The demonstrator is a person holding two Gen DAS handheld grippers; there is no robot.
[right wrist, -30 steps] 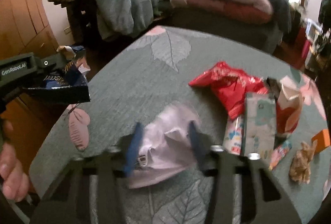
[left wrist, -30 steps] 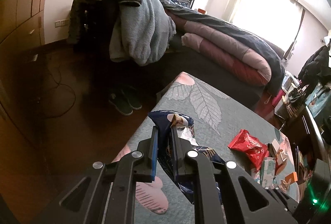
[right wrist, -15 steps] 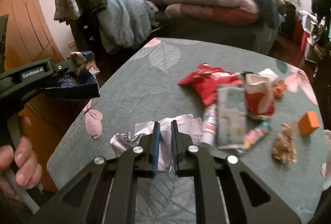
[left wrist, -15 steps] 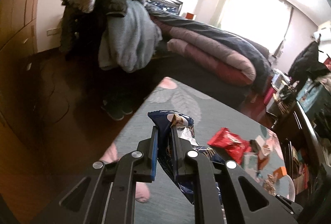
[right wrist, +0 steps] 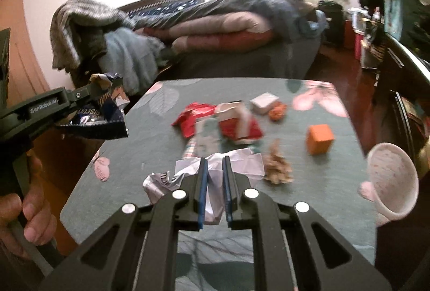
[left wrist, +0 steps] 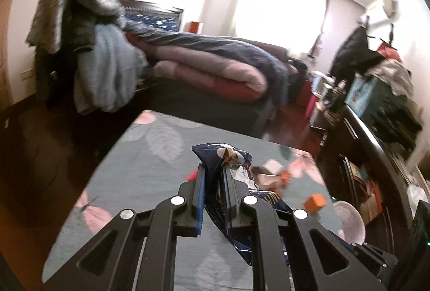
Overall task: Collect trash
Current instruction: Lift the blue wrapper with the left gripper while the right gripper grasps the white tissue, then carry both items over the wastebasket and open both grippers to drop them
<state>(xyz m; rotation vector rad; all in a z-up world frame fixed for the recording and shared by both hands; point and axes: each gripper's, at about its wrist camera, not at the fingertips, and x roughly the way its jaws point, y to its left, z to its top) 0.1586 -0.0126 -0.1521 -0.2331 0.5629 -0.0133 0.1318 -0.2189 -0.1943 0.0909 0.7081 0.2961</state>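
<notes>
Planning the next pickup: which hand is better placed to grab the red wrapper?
Neither yet: left gripper is shut on the blue wrapper, right gripper on crumpled paper. The right faces the red wrapper.

Ahead of the right gripper (right wrist: pixel 214 175), a cluster blocks the mid-table: red wrapper (right wrist: pixel 192 117), torn red-and-white carton (right wrist: pixel 237 121), brown crumpled scrap (right wrist: pixel 276 166) and orange box (right wrist: pixel 319 139). To its right a pink-white bowl (right wrist: pixel 392 183) crowds the edge. Bare tablecloth (right wrist: pixel 129 156) lies open to its left, under the left gripper (right wrist: pixel 103 90).
</notes>
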